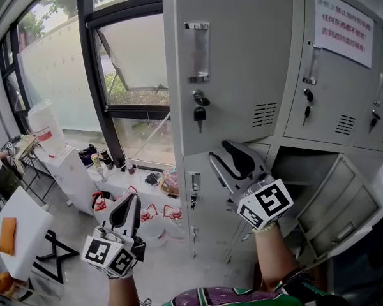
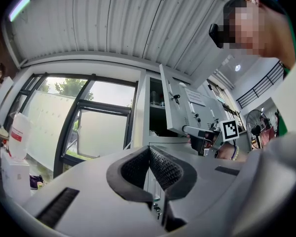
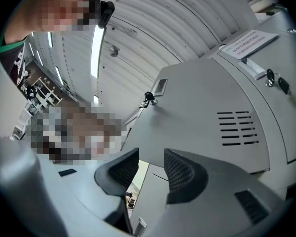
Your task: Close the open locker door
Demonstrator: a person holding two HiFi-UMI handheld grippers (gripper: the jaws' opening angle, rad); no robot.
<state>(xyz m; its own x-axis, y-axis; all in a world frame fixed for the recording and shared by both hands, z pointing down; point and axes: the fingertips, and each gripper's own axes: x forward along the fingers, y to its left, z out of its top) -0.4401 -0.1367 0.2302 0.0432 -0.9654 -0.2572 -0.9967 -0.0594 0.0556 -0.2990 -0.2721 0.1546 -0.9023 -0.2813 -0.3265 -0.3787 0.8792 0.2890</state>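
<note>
A grey locker door (image 1: pixel 242 75) with a chrome handle, a key in its lock and vent slots stands swung out from the cabinet; the left gripper view shows this door (image 2: pixel 187 107) ajar, with a dark compartment behind it. My right gripper (image 1: pixel 226 148) is raised to the door's lower edge, and the left gripper view shows this gripper (image 2: pixel 200 135) right at that edge. In the right gripper view the door (image 3: pixel 202 112) fills the frame above my right gripper (image 3: pixel 151 162), which is open with nothing between the pads. My left gripper (image 1: pixel 131 199) hangs lower left, away from the lockers. Its pads (image 2: pixel 149 152) meet with nothing between them.
A second locker door (image 1: pixel 341 203) at the lower right hangs open and tilted. A paper notice (image 1: pixel 343 27) is stuck on the upper right locker. Left of the lockers are a tall window (image 1: pixel 127 62), a white jug (image 1: pixel 45 129) on a white stand, and small clutter on the floor.
</note>
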